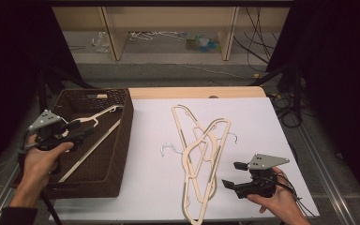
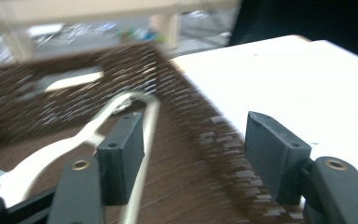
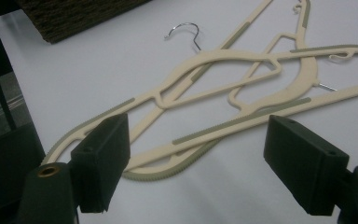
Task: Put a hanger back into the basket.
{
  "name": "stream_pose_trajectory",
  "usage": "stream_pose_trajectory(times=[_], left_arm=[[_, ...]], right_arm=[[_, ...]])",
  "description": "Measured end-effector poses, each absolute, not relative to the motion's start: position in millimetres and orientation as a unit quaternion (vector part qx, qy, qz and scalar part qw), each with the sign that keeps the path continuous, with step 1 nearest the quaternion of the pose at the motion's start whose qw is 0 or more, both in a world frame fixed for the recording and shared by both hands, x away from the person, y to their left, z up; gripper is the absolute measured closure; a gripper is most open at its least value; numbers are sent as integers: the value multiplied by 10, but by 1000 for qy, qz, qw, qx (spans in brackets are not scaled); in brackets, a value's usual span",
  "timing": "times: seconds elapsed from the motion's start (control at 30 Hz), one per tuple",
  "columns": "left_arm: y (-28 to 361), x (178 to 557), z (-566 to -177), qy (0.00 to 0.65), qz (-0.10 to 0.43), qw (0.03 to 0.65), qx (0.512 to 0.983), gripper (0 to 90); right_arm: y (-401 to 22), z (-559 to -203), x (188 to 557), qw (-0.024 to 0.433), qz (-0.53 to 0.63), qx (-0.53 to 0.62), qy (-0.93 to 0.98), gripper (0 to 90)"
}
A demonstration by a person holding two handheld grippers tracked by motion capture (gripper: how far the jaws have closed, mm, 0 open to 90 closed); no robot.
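The cream hanger [image 1: 91,136] lies loose in the brown basket [image 1: 122,140] beneath the wide-open, empty left gripper [image 2: 193,158]; its hook rides the rim and could snag there. The right gripper [image 3: 196,168], also agape and empty, faces tangled hangers [image 3: 242,88] ahead on the white table [image 1: 262,122]; lifting one may drag another

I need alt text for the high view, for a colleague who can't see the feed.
Two cream hangers lie crossed on a white table, with the open right gripper just beside them. At left, the open left gripper hovers over a brown wicker basket holding another cream hanger.
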State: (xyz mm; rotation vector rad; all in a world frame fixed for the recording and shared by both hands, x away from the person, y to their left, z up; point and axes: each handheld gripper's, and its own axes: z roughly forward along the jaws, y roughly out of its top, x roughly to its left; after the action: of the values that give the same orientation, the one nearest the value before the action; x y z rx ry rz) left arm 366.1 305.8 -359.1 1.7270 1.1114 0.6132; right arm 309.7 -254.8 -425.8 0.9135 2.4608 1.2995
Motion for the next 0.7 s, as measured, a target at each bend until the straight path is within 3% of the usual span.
stream_pose_trajectory(times=[0.3, 0.7], left_arm=[[2281, 3230, -3480, 359, 233, 517, 741, 298], [1621, 2856, -3851, 306, 188, 533, 767, 202]], right_arm=[[-2572, -4319, 3116, 112, 449, 322, 826, 232], [-2583, -4316, 3121, 122, 446, 337, 820, 217]])
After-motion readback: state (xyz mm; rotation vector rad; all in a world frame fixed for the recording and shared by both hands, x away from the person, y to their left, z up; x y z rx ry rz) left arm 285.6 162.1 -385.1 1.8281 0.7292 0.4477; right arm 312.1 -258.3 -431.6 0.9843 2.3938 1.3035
